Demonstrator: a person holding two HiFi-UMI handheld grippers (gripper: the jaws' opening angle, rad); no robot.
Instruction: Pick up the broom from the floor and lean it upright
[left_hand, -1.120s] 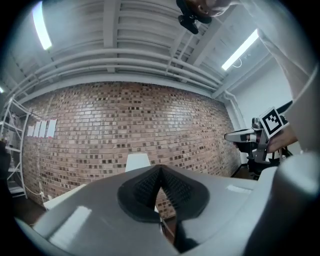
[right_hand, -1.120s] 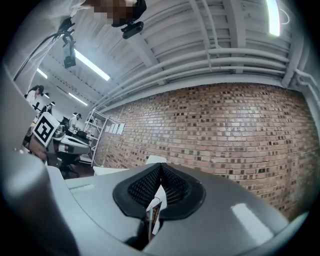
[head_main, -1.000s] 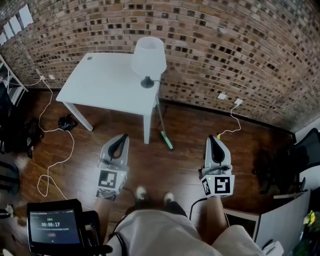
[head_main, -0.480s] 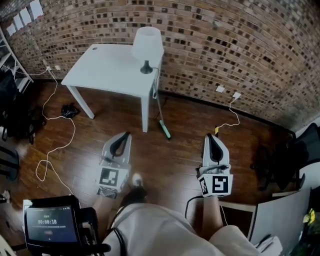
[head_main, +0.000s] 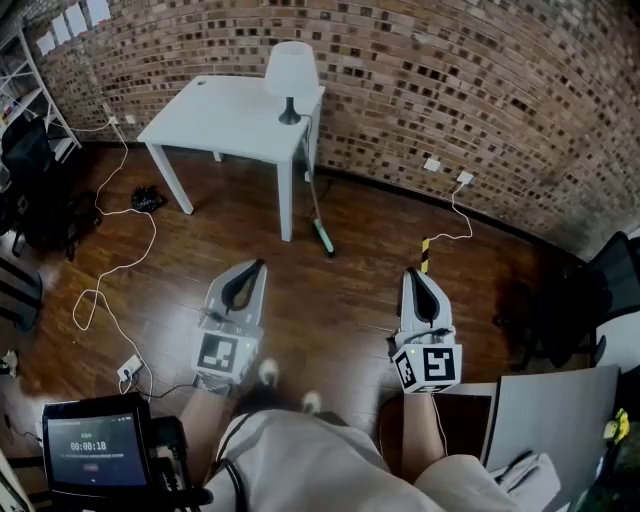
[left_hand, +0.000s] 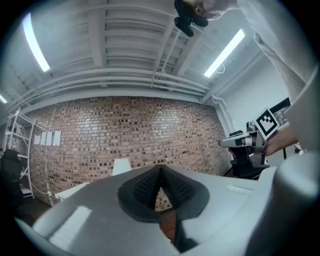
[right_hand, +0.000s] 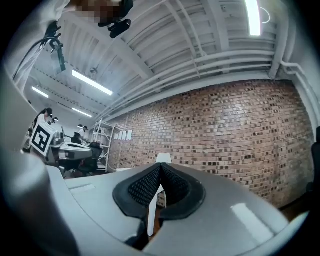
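The broom (head_main: 324, 238) stands upright, its green head on the floor (head_main: 340, 300) and its handle leaning against the worktop (head_main: 220, 115) at the front right corner, beside the leg there. A lamp (head_main: 291, 70) sits on that same corner, near the brick wall (head_main: 450, 90). Since a second ago the worktop, lamp and broom have slid up and away in the head view, and much more bare floor now lies between the broom and me. My left fingers (head_main: 256, 272) and right fingers (head_main: 413, 282) hang over the boards well apart from the broom, pointing level toward the wall as before. In the left gripper view my left fingers (left_hand: 150, 185) are pressed together on nothing. My right fingers (right_hand: 145, 185) are likewise closed and empty. A white cable (head_main: 120, 270) snakes over the floor to the left.
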